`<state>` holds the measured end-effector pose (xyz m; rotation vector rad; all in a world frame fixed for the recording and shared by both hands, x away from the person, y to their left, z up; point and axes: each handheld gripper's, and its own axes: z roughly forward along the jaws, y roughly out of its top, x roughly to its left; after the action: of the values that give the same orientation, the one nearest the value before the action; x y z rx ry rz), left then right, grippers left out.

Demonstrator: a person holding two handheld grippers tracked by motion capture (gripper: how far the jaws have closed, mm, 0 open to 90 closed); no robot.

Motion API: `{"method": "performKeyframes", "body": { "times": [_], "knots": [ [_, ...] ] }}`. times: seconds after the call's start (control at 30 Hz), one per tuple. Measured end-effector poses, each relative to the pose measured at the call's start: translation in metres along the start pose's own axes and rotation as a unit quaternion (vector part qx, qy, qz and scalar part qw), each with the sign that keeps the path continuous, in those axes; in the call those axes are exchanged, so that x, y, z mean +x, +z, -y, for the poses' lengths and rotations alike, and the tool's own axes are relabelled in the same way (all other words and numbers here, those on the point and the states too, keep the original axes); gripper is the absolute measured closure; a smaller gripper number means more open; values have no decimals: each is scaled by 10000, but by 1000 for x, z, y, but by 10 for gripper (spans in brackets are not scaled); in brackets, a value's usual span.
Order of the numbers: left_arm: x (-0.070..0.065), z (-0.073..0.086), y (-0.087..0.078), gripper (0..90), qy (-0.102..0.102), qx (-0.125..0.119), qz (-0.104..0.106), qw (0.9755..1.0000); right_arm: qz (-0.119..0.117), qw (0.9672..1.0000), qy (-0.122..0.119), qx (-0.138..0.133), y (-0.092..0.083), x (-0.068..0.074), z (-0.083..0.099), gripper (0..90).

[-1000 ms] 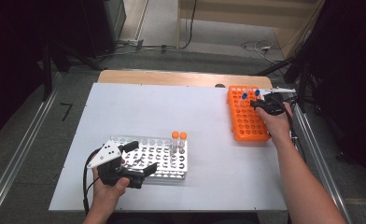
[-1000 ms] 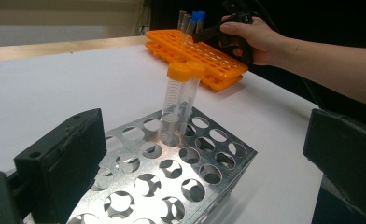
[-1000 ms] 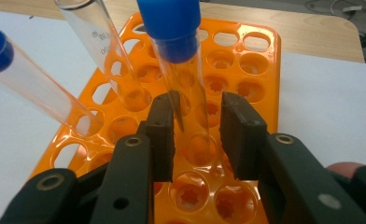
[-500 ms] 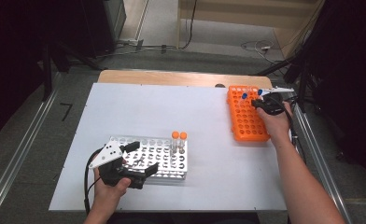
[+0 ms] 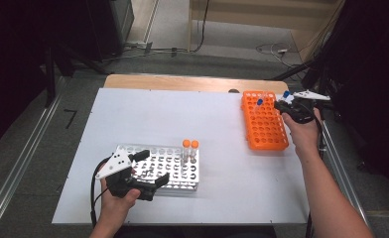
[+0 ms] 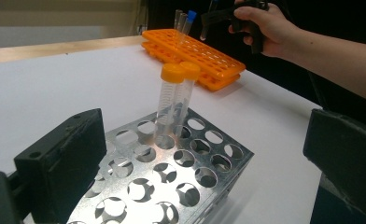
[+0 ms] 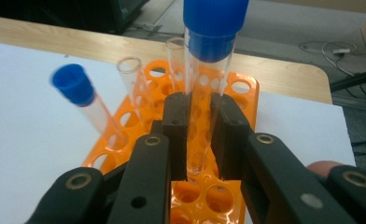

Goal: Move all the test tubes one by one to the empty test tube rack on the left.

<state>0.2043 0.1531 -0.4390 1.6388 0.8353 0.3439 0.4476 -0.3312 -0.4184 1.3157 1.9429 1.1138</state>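
Note:
My right gripper (image 7: 200, 135) is shut on a clear tube with a blue cap (image 7: 204, 93), held upright just above the orange rack (image 7: 239, 88). In the high view this gripper (image 5: 288, 103) hovers at the rack's far right corner (image 5: 264, 124). A second blue-capped tube (image 7: 85, 102) leans in the orange rack beside two uncapped tubes (image 7: 134, 88). My left gripper (image 5: 153, 167) stands open at the left end of the metal rack (image 5: 177, 168). Its jaws straddle the rack's near corner (image 6: 172, 172) without pressing on it. Two orange-capped tubes (image 6: 176, 98) stand in the metal rack.
The white tabletop (image 5: 182, 114) stretches between the two racks. A wooden edge (image 5: 182, 82) runs along the far side. Cables lie on the floor (image 5: 272, 49) beyond the table, and metal rails (image 5: 19, 168) flank it.
The right gripper has risen a little with the blue-capped tube, drawing it up out of the orange rack. The left gripper has stayed where it was.

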Motion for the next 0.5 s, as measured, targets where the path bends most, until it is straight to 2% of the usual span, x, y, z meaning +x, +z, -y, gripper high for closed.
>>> {"method": "performKeyframes", "body": {
  "times": [0.23,0.5],
  "knots": [
    [-3,-1,2,0,33,5,21,10000,-243,9995,-168,-90,-28,10,7,744],
    [-8,-2,5,0,99,30,59,9999,-576,9976,-348,-145,-52,28,25,744]
  ]
}}
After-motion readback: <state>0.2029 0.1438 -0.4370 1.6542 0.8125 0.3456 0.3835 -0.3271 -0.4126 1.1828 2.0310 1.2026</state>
